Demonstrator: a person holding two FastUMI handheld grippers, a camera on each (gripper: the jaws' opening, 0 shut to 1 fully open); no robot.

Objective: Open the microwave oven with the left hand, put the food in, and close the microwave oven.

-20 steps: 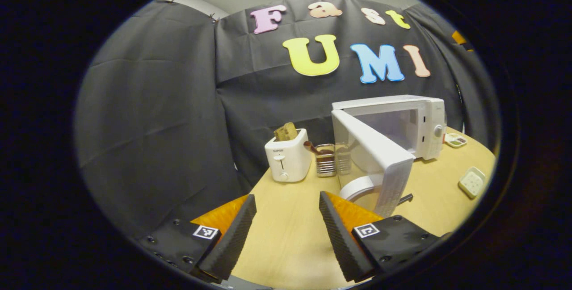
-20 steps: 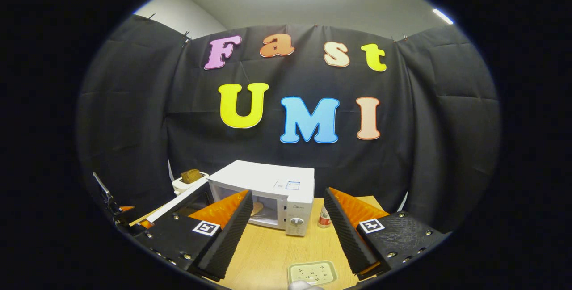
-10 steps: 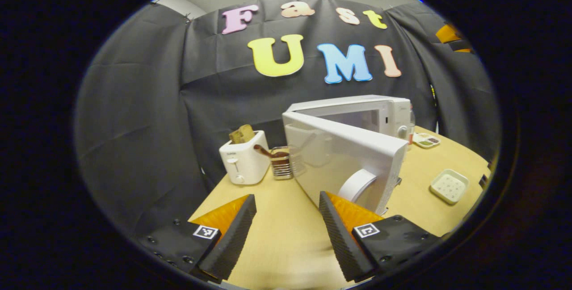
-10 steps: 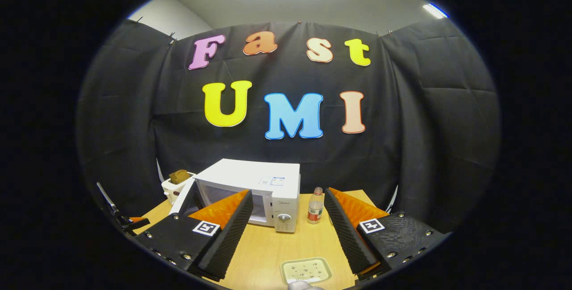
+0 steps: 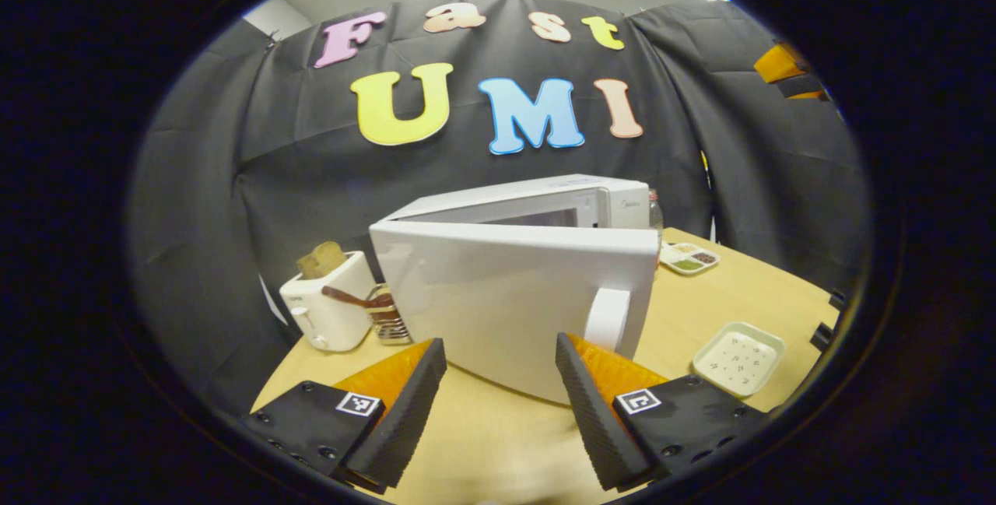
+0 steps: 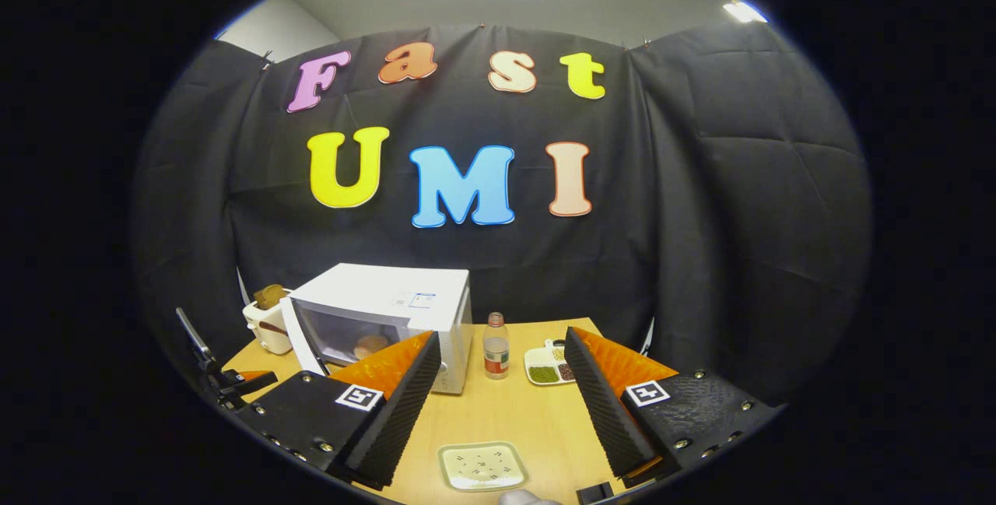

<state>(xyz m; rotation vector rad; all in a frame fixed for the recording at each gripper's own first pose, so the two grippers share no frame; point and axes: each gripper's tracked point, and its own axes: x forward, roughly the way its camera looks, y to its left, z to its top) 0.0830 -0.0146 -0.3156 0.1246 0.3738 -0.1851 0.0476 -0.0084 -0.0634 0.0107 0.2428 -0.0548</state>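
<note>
While the left gripper (image 5: 498,404) sits at the bottom centre of the left gripper view with its fingers spread wide and nothing between them, the microwave oven (image 5: 537,209) fills mid-frame just beyond, its door (image 5: 506,295) ajar. A toaster (image 5: 323,310) stands at lower left, a small white dish (image 5: 738,348) at lower right. In the right gripper view, the right gripper (image 6: 502,400) is likewise wide apart and empty at the bottom; food (image 6: 370,346) lies inside the microwave at centre-left, a bottle (image 6: 496,346) beside it on the table (image 6: 506,419).
</note>
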